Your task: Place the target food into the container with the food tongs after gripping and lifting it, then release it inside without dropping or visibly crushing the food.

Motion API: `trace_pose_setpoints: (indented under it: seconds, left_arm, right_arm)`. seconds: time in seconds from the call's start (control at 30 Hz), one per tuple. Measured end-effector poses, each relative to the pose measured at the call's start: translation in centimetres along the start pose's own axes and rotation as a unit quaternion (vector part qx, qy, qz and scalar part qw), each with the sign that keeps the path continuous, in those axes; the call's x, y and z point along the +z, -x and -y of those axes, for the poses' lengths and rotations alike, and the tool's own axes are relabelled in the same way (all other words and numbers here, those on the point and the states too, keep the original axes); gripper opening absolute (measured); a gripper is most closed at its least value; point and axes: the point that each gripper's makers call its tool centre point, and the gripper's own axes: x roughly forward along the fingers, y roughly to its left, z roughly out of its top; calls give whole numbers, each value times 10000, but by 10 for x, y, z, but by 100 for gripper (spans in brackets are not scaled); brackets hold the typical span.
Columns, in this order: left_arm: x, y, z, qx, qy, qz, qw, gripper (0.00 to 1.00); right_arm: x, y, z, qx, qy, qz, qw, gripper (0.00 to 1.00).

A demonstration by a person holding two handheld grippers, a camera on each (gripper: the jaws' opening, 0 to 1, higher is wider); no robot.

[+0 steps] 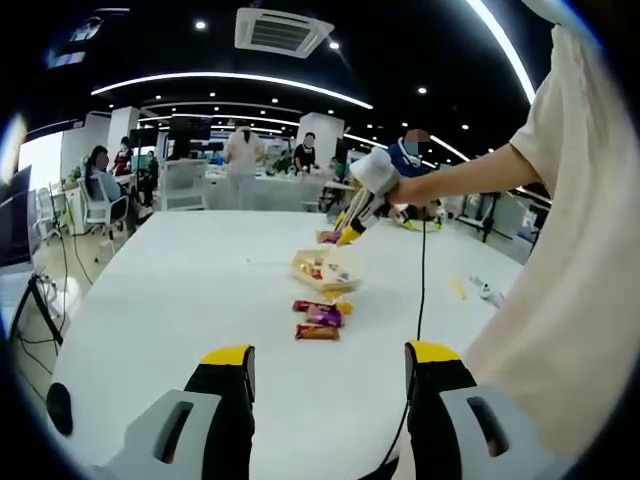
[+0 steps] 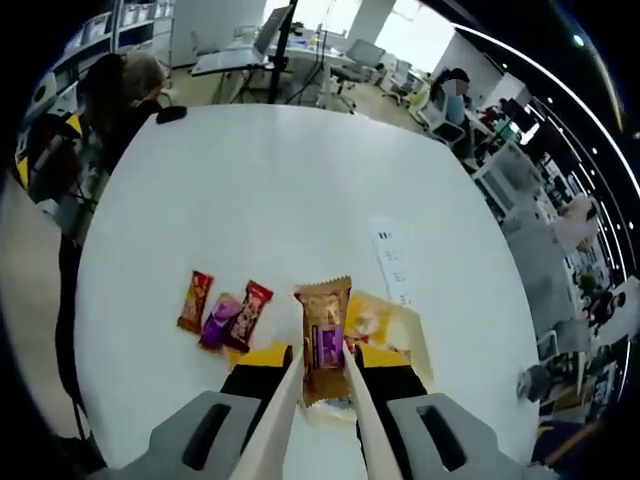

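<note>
While the left claw (image 1: pixel 328 372) hung wide open and empty over the white worktop (image 1: pixel 180 290), we noted the right claw (image 2: pixel 324 362) closed on cream tongs (image 2: pixel 285 400), whose tips pinched an orange snack packet (image 2: pixel 324 335) raised above the container (image 2: pixel 400 335), three wrapped snacks (image 2: pixel 222 312) lying beside it.

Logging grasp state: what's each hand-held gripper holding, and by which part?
Right hand-held gripper grips food tongs, whose tips pinch the orange snack packet by its lower sides. Left hand-held gripper is open, holding nothing.
</note>
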Motion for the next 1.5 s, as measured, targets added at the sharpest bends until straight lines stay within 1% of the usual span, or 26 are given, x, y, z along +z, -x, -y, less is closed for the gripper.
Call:
trace_pose_setpoints:
  seconds: [0.23,0.33,0.5,0.87,1.3,1.5]
  left_arm:
    - [1,-3,-1,-13,20,-23,10000,63]
    - [2,-4,-2,-18,17,-37,10000,64]
    - [3,-6,-1,-48,15,-56,10000,66]
    - [5,-13,-3,-75,22,-116,9999,66]
    - [6,-23,-3,-91,51,-167,9998,66]
    - [5,-26,-3,-88,41,-201,9998,66]
  right_arm:
    - [-2,1,9,-35,23,-35,10000,24]
    - [-2,1,10,-39,41,-46,10000,24]
    - [-4,0,18,-49,52,-54,10000,24]
    - [-7,-2,33,-97,123,-94,9998,24]
    - [-9,-4,49,-139,74,-48,9999,24]
    - [-6,-3,55,-190,112,22,9998,24]
